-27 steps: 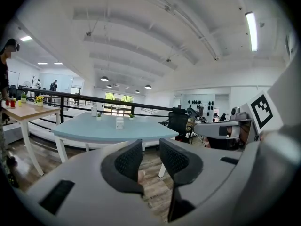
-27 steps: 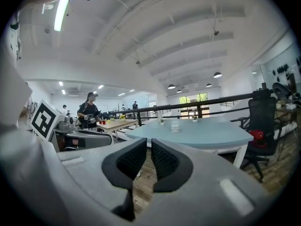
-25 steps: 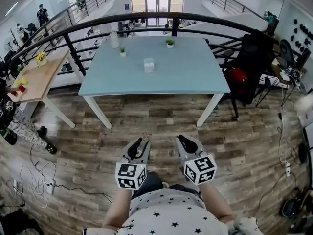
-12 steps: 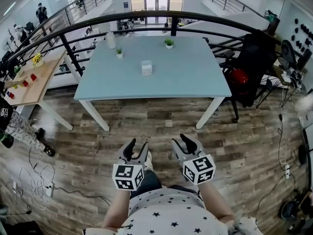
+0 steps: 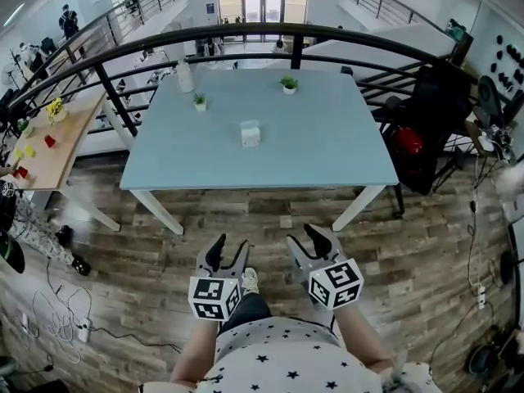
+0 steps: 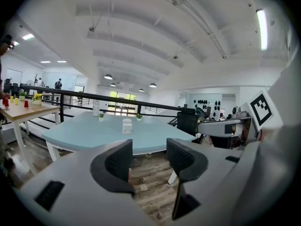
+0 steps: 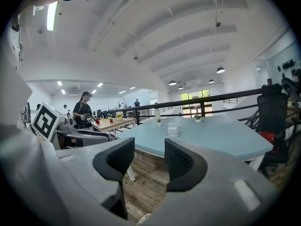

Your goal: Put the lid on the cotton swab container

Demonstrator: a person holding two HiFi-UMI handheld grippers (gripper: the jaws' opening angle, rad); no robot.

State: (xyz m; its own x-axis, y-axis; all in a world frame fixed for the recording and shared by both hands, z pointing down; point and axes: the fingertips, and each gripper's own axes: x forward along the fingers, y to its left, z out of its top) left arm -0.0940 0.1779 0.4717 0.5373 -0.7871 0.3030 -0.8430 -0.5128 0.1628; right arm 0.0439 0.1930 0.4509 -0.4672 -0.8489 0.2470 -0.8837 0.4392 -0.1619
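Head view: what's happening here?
A person stands short of the table, a gripper in each hand. The left gripper and right gripper hold nothing; their fingers have just been opening and stand apart. The container sits mid-table, untouched.

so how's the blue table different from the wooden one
The blue table has a pale blue top, the wooden table a light wood one. The blue table stands straight ahead, the wooden table off to the left. The blue table carries a white container, the wooden table small red and yellow items. Both have white legs.
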